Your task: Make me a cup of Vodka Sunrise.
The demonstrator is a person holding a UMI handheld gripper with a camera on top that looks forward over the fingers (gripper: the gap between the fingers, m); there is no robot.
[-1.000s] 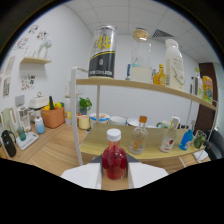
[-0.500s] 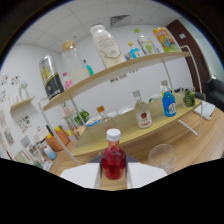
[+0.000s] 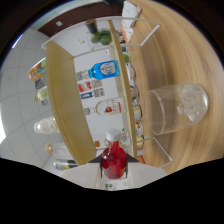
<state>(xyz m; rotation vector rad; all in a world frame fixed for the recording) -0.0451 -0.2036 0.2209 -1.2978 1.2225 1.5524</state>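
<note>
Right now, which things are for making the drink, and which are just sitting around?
For the drink:
- small bottle of red syrup, held in the hand-held gripper, white cap on
- clear glass with ice on the wooden table

Just sitting around:
- blue bottle on the shelf
- clear bottle with red label

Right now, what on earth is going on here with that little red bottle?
A person is working a hand-held gripper, and its two fingers are clamped on a small bottle of red liquid with a white cap. The whole view is turned on its side, so the bottle looks tipped over toward a clear glass with ice standing on the wooden table. No red liquid shows in the glass yet. Beyond them is a wooden shelf holding other bottles.
</note>
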